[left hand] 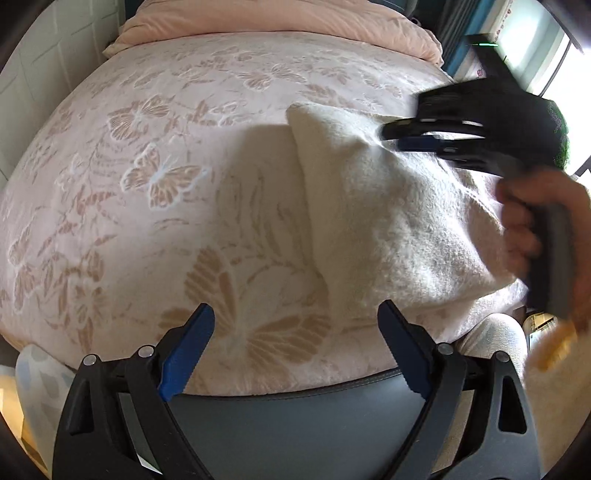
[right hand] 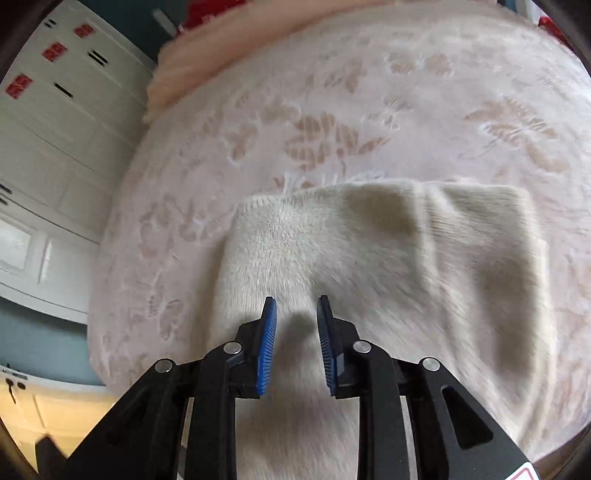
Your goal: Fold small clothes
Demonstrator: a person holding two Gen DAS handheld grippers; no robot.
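Observation:
A cream fuzzy knitted garment (left hand: 391,206) lies folded on the pink butterfly-patterned bed cover (left hand: 147,177), towards the right of the left wrist view. My left gripper (left hand: 295,328) is open and empty, above the bed's near edge, left of the garment. My right gripper (left hand: 391,134) hovers over the garment's far part, blurred. In the right wrist view the garment (right hand: 369,258) fills the middle and the right gripper (right hand: 296,306) sits just above it with a narrow gap between its blue pads, holding nothing.
A pink pillow or duvet (left hand: 280,22) lies at the bed's far end. A grey padded edge (left hand: 295,417) runs below the bed cover. White cupboard doors (right hand: 55,147) stand to the left. A window (left hand: 535,55) is at the right.

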